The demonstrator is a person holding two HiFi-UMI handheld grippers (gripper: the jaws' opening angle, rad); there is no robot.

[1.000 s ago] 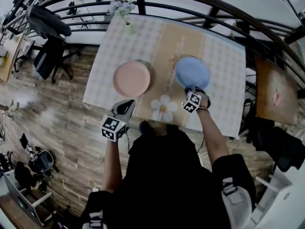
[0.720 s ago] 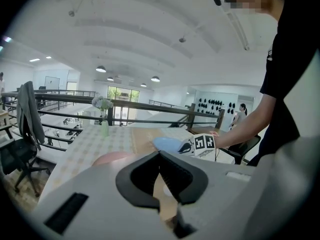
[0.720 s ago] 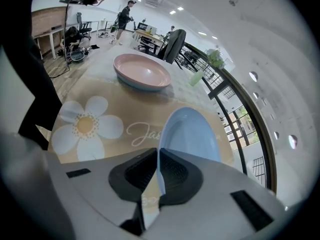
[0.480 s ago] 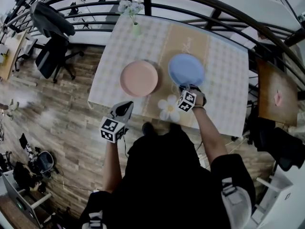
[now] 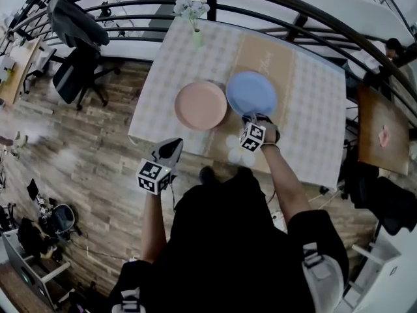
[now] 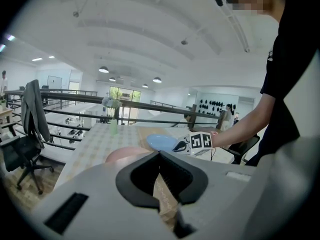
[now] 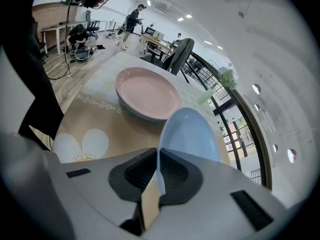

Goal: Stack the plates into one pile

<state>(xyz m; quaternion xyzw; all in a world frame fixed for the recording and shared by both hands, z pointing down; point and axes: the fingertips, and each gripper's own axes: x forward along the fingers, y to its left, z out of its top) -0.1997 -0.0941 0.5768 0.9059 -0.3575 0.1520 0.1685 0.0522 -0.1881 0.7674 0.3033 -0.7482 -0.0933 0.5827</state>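
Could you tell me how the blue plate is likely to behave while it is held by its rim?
The blue plate looks stiff: it shows no sag though the right gripper pinches only its rim. Its smooth surface could slip or pivot in that edge grip.

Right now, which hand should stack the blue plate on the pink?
Right: the right hand-held gripper grips the blue plate beside the pink plate; the left hand-held gripper hangs shut, empty.

No wording can be read; script on the table runner (image 5: 263,60) is too small.
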